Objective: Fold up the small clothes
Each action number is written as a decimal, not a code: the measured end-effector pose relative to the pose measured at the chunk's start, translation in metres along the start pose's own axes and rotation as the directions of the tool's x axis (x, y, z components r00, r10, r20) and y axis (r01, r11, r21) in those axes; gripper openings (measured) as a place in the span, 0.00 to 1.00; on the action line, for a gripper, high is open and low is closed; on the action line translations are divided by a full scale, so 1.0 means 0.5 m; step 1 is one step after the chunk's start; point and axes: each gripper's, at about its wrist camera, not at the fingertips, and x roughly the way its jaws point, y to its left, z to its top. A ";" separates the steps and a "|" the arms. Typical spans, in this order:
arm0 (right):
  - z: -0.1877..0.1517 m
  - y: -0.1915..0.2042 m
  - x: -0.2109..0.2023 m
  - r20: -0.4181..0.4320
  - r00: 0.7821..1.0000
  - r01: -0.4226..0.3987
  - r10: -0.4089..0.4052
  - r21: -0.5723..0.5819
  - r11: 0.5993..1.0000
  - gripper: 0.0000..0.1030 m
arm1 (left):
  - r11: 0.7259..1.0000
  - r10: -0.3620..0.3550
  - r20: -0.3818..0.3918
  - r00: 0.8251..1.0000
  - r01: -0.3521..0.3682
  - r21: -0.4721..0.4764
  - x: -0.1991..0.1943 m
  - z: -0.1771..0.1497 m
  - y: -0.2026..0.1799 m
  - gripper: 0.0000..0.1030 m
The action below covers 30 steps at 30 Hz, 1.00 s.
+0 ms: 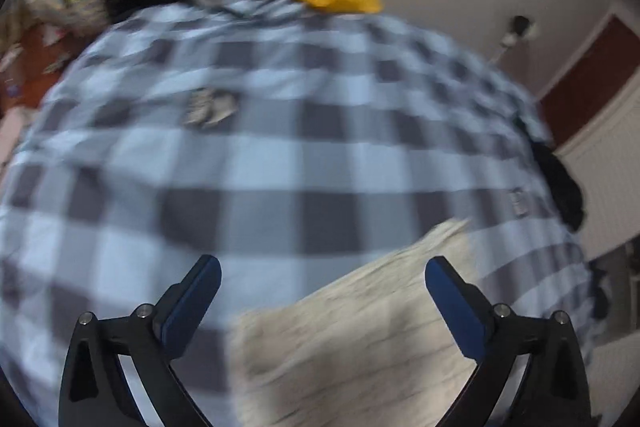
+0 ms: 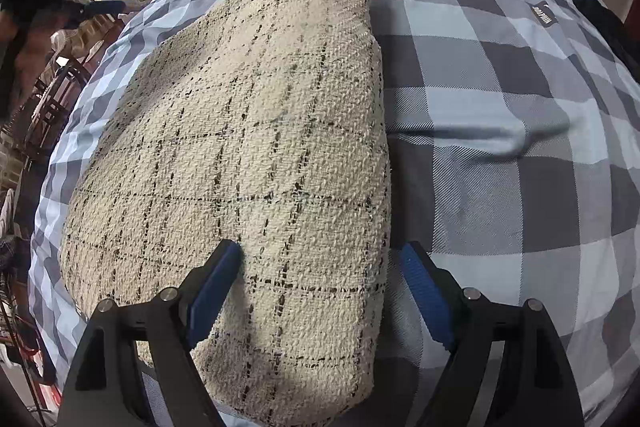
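Lying lengthwise away from the wide-open, empty right gripper on the checked bedspread, the beige tweed garment sits directly beneath its jaws, while the open, empty left gripper hovers farther off.

Coarse, nubbly beige woven garment lies on smooth matt checked cotton-like bedcover.
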 end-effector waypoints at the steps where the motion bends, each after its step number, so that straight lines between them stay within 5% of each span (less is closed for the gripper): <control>1: 0.000 -0.001 0.001 -0.003 1.000 -0.005 0.005 0.005 1.000 0.78 | 1.000 -0.011 -0.023 1.000 0.011 0.014 0.022 0.010 -0.015 1.00; 5: 0.001 -0.007 0.006 -0.010 1.000 -0.021 0.021 0.021 1.000 0.80 | 0.998 -0.009 -0.105 0.994 0.015 0.062 0.123 0.034 -0.071 0.97; 8: 0.000 -0.011 0.010 -0.014 1.000 -0.021 0.021 0.028 0.999 0.87 | 0.989 -0.091 -0.191 0.977 0.112 0.097 0.182 0.031 -0.113 0.77; 13: 0.001 -0.024 0.016 -0.039 0.997 -0.064 0.067 0.068 0.996 0.87 | 0.976 -0.111 -0.302 0.947 0.161 0.144 0.236 0.008 -0.133 0.60; 16: 0.002 -0.026 0.016 -0.042 0.996 -0.071 0.074 0.071 0.995 0.87 | 0.969 -0.191 -0.337 0.922 0.231 0.082 0.240 0.003 -0.117 0.41; 18: 0.001 -0.026 0.015 -0.040 0.997 -0.069 0.072 0.069 0.995 0.87 | 0.966 -0.198 -0.355 0.913 0.243 0.086 0.238 0.001 -0.119 0.20; 20: 0.000 -0.026 0.014 -0.037 0.997 -0.065 0.067 0.065 0.996 0.87 | 0.966 -0.181 -0.339 0.923 0.232 0.114 0.224 0.008 -0.129 0.16; 22: 0.000 -0.025 0.012 -0.035 0.997 -0.062 0.064 0.066 0.996 0.87 | 0.974 -0.152 -0.292 0.944 0.194 0.120 0.206 0.027 -0.137 0.00; 25: -0.002 -0.027 0.011 -0.034 0.998 -0.058 0.061 0.067 0.996 0.87 | 0.996 -0.081 -0.192 0.978 0.086 0.021 0.175 0.072 -0.111 0.00; 27: -0.002 -0.024 0.012 -0.032 0.998 -0.056 0.058 0.064 0.996 0.87 | 0.998 -0.062 -0.170 0.983 0.057 -0.033 0.156 0.092 -0.090 0.00; 30: -0.002 -0.021 0.014 -0.029 0.998 -0.054 0.056 0.060 0.997 0.87 | 0.998 -0.038 -0.204 0.978 0.049 0.049 0.145 0.085 -0.087 0.00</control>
